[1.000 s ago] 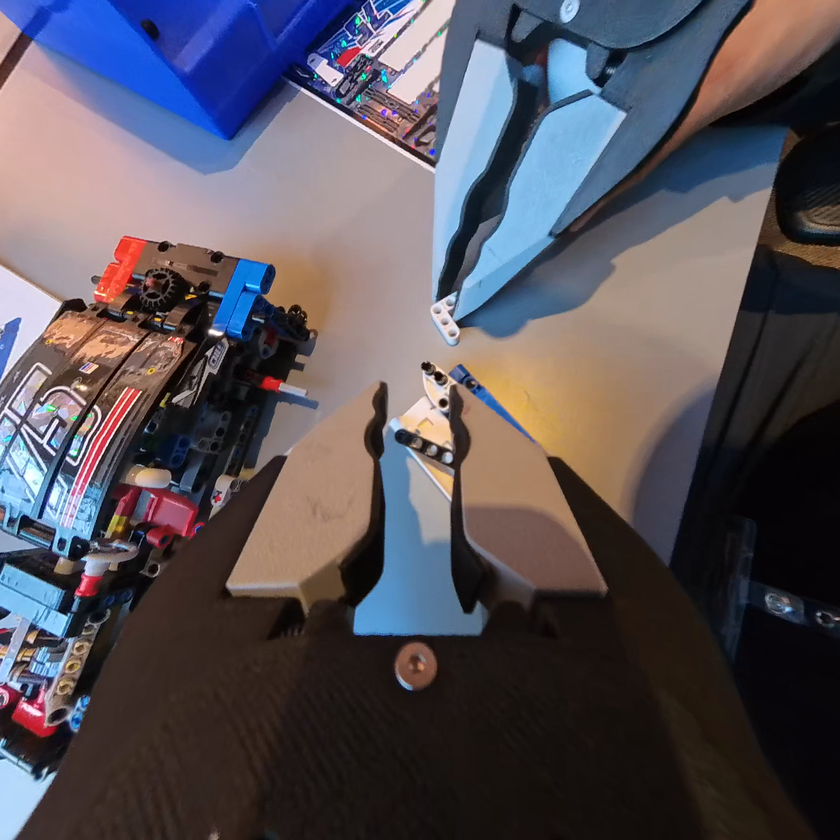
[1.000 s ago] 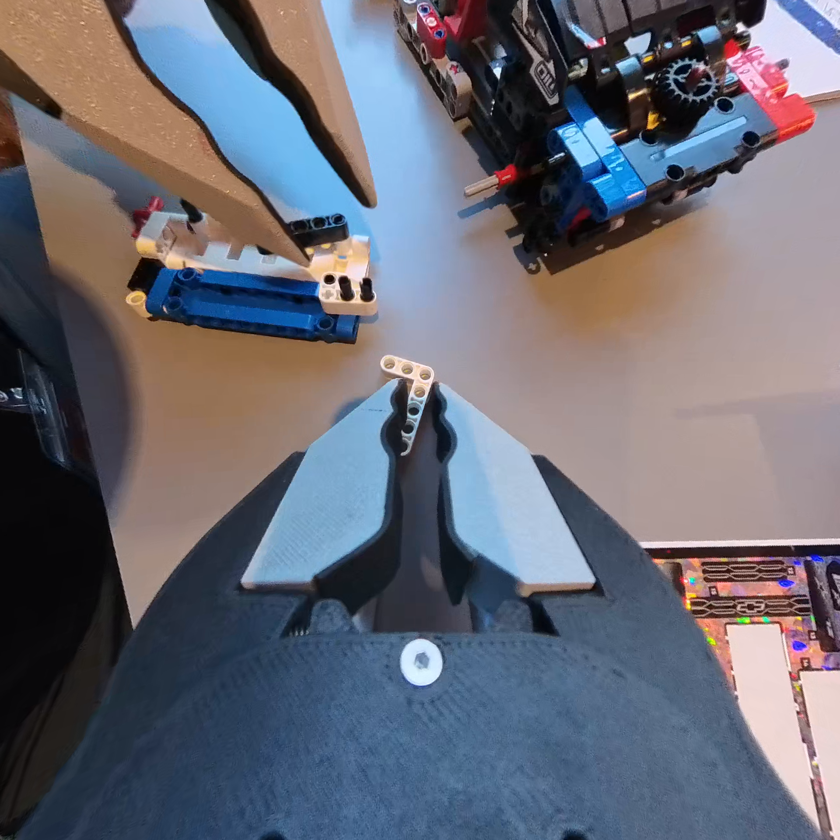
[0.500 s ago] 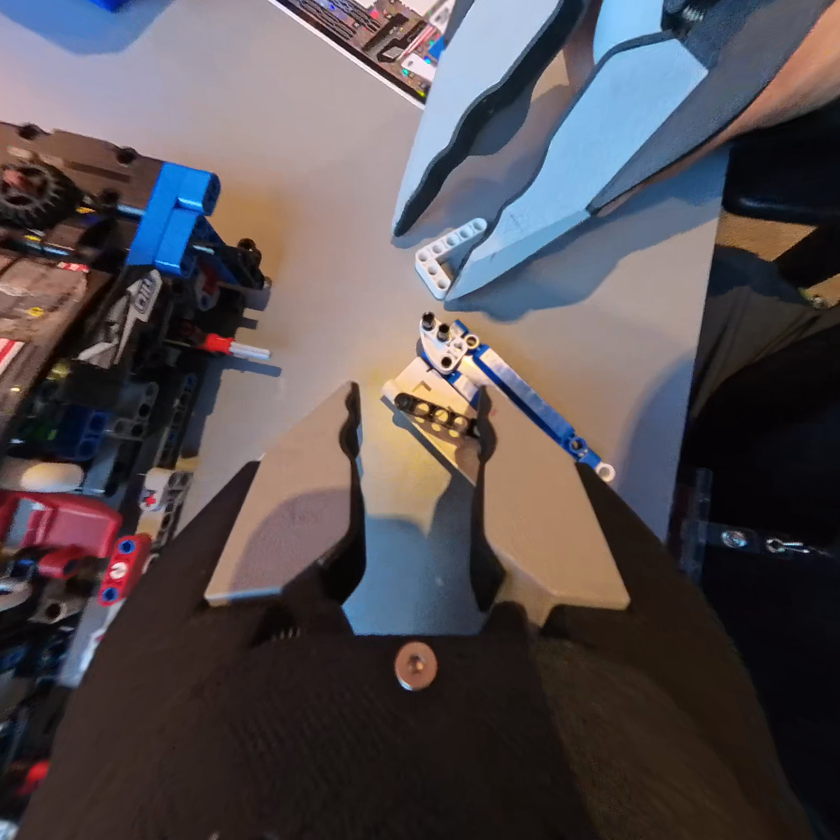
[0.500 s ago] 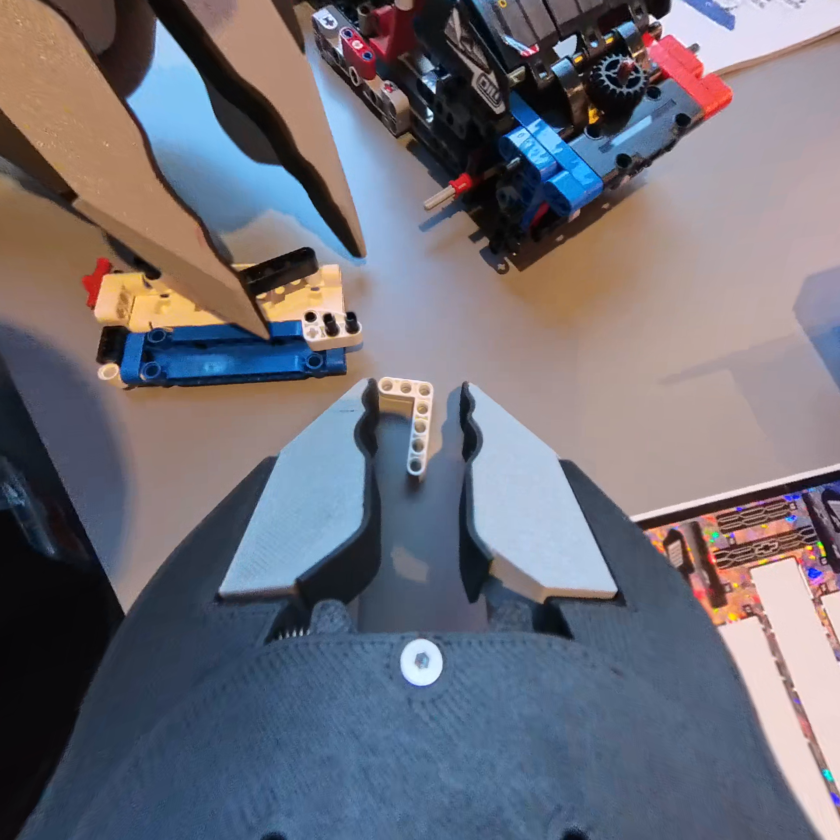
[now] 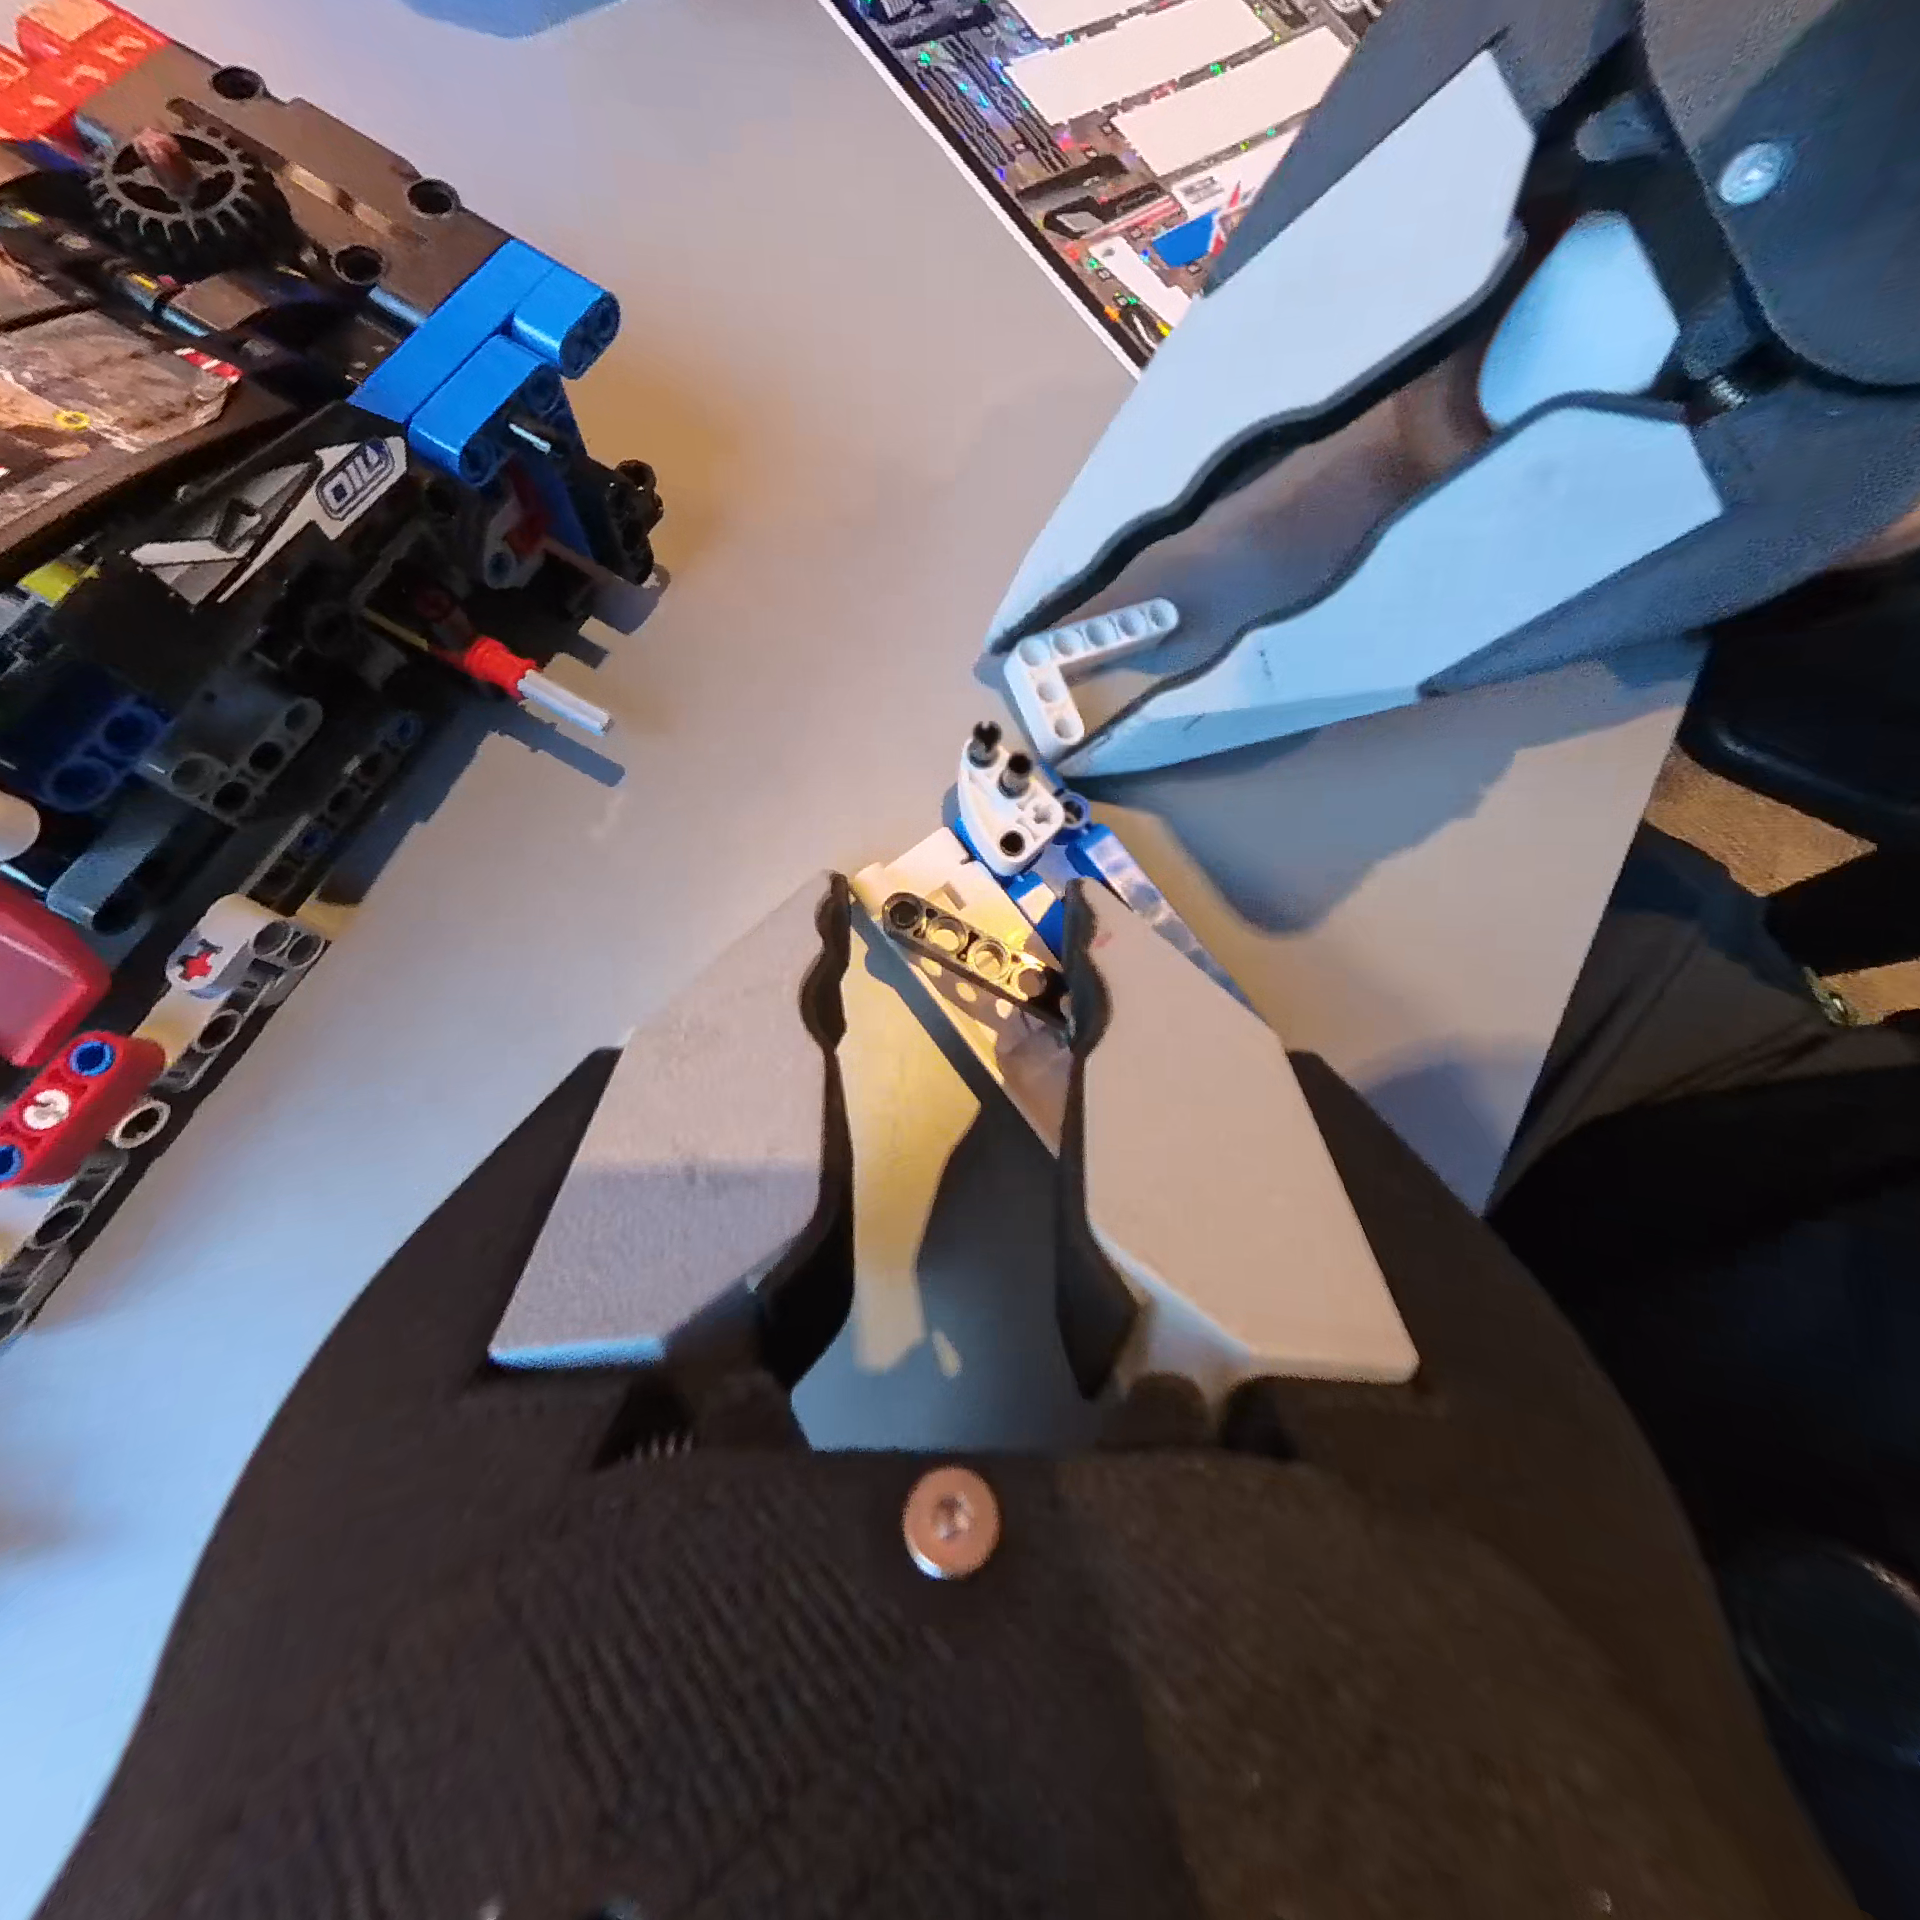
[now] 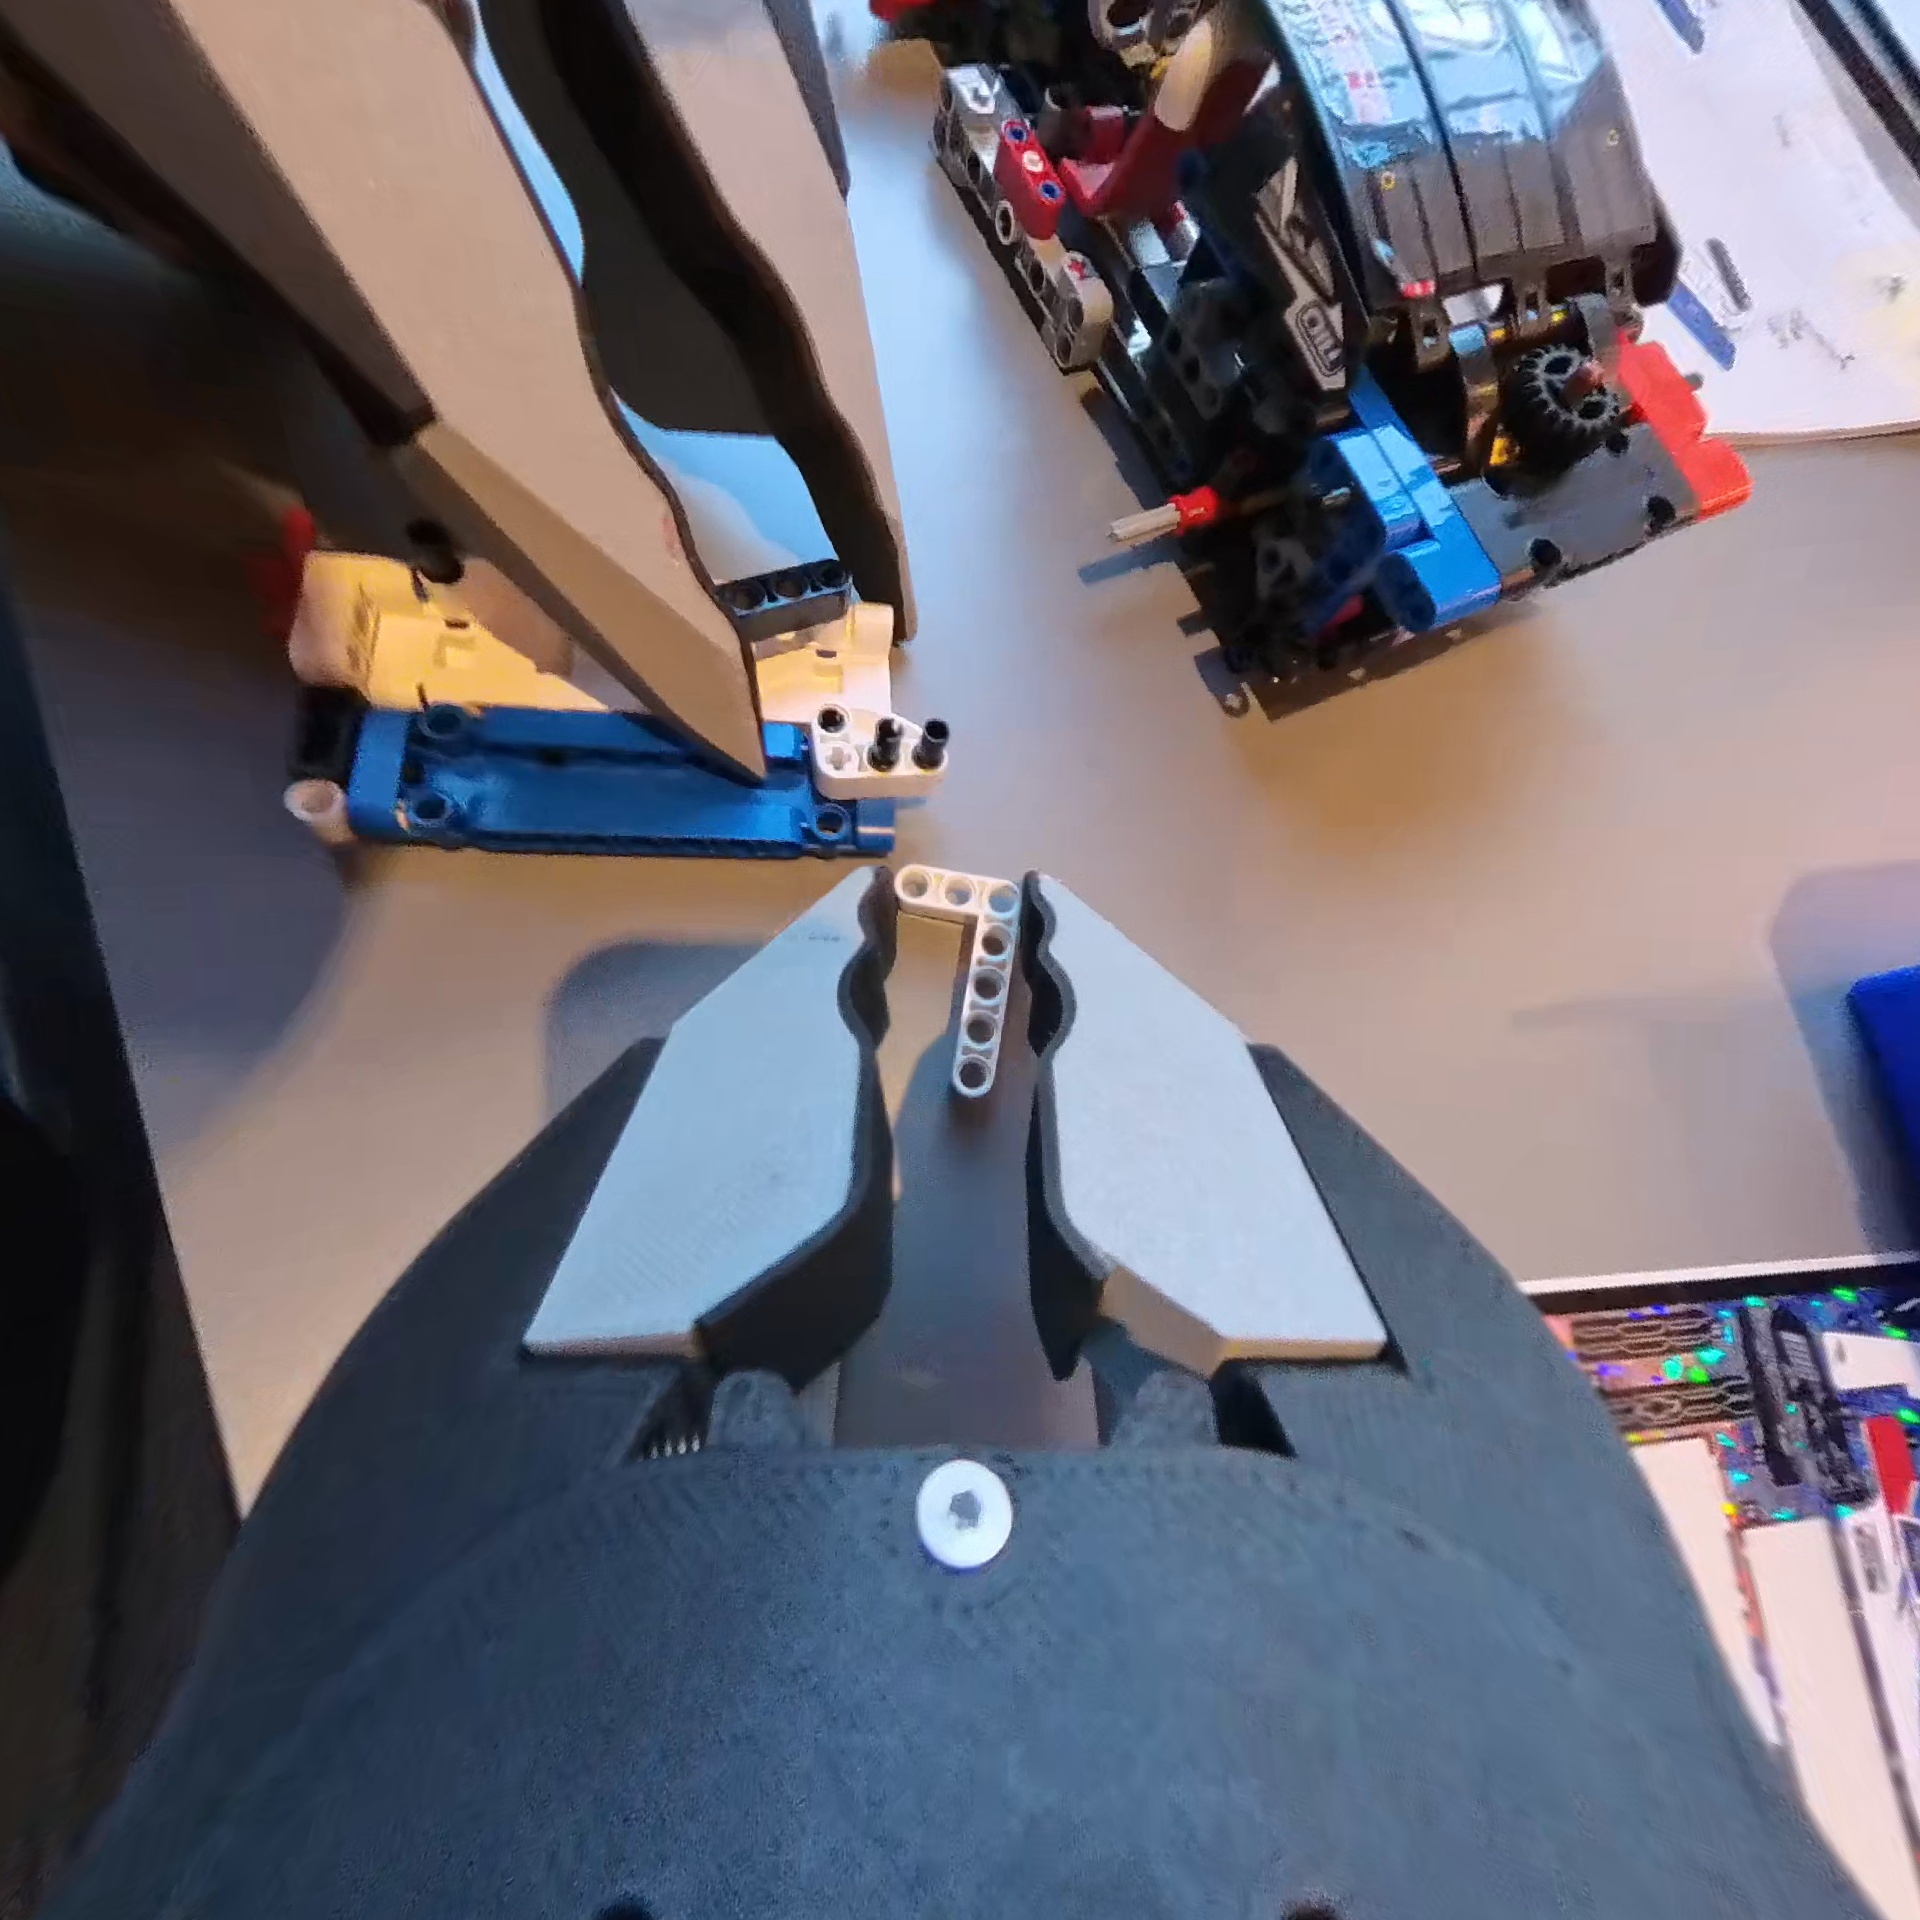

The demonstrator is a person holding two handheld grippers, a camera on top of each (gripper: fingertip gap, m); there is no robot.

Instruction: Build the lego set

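A white L-shaped beam (image 6: 982, 997) lies flat between the fingers of my right gripper (image 6: 948, 883), whose tips close on its short arm. It also shows in the left wrist view (image 5: 1091, 634). My left gripper (image 5: 954, 894) straddles a blue and white sub-assembly (image 6: 582, 790) on the table, shut on its white part with the black beam (image 5: 977, 951). A white connector with two black pins (image 6: 883, 753) sticks out of the sub-assembly's end, facing the L-beam a short gap away. The half-built black car (image 5: 260, 499) stands to my left.
The car (image 6: 1403, 364) sits on a white booklet (image 6: 1787, 260). A shiny sticker sheet (image 5: 1122, 135) lies behind the right gripper (image 5: 1029, 707). A blue bin corner (image 6: 1891, 1060) is at the right. The table edge (image 5: 1558, 1091) runs close beside the sub-assembly. Across from one pair of fingers to the other is roughly 4 cm.
The right gripper let go of the L-beam held edgewise, it dropped flat, and the fingers closed in on it again. The left gripper opened wider, then narrowed around the sub-assembly. Both moved closer.
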